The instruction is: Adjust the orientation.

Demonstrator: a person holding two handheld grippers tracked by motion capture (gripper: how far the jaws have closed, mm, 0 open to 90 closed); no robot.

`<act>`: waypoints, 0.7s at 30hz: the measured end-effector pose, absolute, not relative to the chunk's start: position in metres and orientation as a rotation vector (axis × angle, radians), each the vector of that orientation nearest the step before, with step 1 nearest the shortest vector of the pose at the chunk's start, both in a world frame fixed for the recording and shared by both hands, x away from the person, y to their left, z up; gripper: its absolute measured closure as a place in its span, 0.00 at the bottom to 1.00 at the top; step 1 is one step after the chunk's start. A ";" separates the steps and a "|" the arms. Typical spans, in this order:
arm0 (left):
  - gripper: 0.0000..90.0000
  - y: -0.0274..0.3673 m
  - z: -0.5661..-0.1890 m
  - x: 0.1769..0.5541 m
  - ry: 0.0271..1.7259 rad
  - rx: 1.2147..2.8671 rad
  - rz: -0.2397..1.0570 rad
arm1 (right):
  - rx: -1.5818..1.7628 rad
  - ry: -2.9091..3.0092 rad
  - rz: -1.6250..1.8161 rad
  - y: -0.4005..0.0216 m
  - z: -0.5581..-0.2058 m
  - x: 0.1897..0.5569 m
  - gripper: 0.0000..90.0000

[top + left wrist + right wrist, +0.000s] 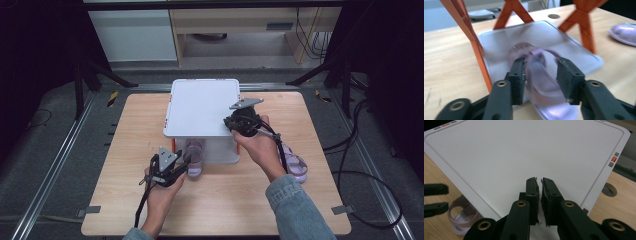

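High view: left gripper (181, 168), jaws parted around the lilac sandal (195, 159), shelves it; right gripper (239, 125), jaws shut empty, steadies the white rack (202, 107).

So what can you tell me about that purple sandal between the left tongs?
The purple sandal looks like translucent lilac plastic, with a strap arching over the foot bed. It lies on the lower white shelf of the rack, its near end poking out over the edge. The left tongs straddle it; whether the pads touch is unclear.
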State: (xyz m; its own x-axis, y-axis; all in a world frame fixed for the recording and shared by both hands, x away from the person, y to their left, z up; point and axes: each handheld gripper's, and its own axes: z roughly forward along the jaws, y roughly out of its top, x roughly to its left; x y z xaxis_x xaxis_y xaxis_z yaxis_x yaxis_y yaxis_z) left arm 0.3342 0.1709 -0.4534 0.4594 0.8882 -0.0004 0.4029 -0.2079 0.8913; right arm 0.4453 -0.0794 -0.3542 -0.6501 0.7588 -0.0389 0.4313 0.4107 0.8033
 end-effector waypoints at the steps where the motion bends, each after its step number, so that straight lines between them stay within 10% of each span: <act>1: 0.69 0.169 -0.453 0.328 1.094 1.820 0.658 | 1.019 2.272 1.118 -0.079 -0.354 0.445 0.94; 21: 0.91 0.146 -0.494 0.303 1.124 1.989 0.548 | 0.965 2.268 1.083 -0.075 -0.355 0.440 1.00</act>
